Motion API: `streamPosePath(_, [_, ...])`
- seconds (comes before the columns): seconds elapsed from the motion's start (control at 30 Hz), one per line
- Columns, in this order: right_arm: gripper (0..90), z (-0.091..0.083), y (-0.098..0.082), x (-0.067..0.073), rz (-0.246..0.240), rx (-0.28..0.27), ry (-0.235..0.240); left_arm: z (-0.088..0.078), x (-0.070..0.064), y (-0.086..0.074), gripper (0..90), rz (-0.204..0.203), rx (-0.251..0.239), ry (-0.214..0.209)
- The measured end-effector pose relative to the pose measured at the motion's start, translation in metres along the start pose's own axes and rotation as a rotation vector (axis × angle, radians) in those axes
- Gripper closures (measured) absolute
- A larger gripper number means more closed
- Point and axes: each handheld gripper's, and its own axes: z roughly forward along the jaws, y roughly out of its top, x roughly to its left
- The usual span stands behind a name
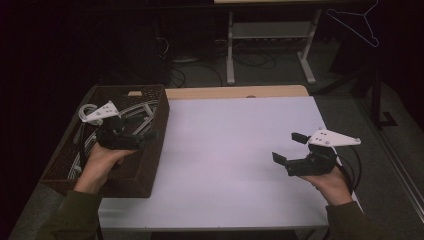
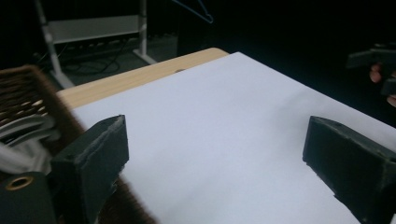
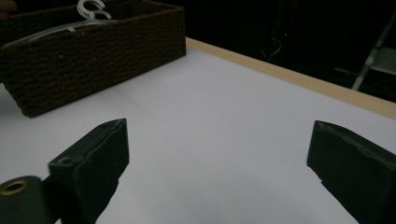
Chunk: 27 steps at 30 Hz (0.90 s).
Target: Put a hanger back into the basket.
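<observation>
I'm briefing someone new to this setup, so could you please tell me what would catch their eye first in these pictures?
First, the dark brown woven basket at the table's left edge, holding pale plastic clothes hangers, with the left gripper held open over it. Next, the wide white sheet covering the tabletop, bare between the hands. At its right edge the right gripper hovers with jaws spread wide.

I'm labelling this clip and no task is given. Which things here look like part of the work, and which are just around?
Likely in the work:
- left tongs, open, over the basket
- brown basket
- white hangers in it
- right tongs, open, above the white table

Just around:
- hanger hanging at the back
- metal stand and cables on the floor
</observation>
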Motion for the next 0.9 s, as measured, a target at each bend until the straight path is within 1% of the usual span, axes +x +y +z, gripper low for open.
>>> streamPosePath(0.1, [2.1, 0.002, 0.007, 0.001, 0.002, -0.022, 0.006, 0.006, -0.01, -0.002, 4.3, 0.006, -0.022, -0.024])
streamPosePath(0.17, [1.6, 0.003, 0.011, 0.001, 0.001, -0.043, 0.011, 0.01, -0.016, -0.003, 3.2, 0.02, -0.032, -0.028])
streamPosePath(0.27, [0.6, 0.004, 0.017, 0.0, 0.016, -0.065, 0.025, 0.015, -0.021, -0.007, 3.0, 0.032, -0.035, -0.032])
streamPosePath(0.3, [0.5, 0.005, 0.019, 0.0, 0.012, -0.076, 0.029, 0.017, -0.022, -0.008, 2.9, 0.024, -0.042, -0.035])
streamPosePath(0.4, [0.0, 0.005, 0.025, 0.001, 0.013, -0.111, 0.038, 0.018, -0.024, -0.012, 2.6, 0.032, -0.061, -0.033])
streamPosePath(0.47, [0.0, 0.005, 0.029, 0.0, 0.007, -0.138, 0.043, 0.019, -0.024, -0.013, 2.6, 0.027, -0.074, -0.042])
streamPosePath(0.53, [0.0, 0.004, 0.033, 0.001, 0.004, -0.151, 0.045, 0.021, -0.026, -0.015, 1.9, 0.028, -0.095, -0.042])
streamPosePath(0.57, [0.0, 0.004, 0.035, 0.001, -0.001, -0.16, 0.045, 0.021, -0.025, -0.016, 1.8, 0.042, -0.096, -0.043])
streamPosePath(0.63, [0.0, 0.004, 0.037, 0.002, -0.005, -0.17, 0.041, 0.021, -0.026, -0.017, 1.7, 0.041, -0.1, -0.045])
streamPosePath(0.73, [0.0, 0.004, 0.038, 0.002, -0.006, -0.186, 0.04, 0.019, -0.026, -0.017, 1.7, 0.045, -0.132, -0.04])
streamPosePath(0.83, [0.0, 0.005, 0.038, 0.002, -0.011, -0.192, 0.041, 0.018, -0.025, -0.018, 1.7, 0.043, -0.135, -0.047])
streamPosePath(0.9, [0.0, 0.005, 0.038, 0.002, -0.014, -0.196, 0.041, 0.018, -0.025, -0.019, 1.8, 0.053, -0.129, -0.054])
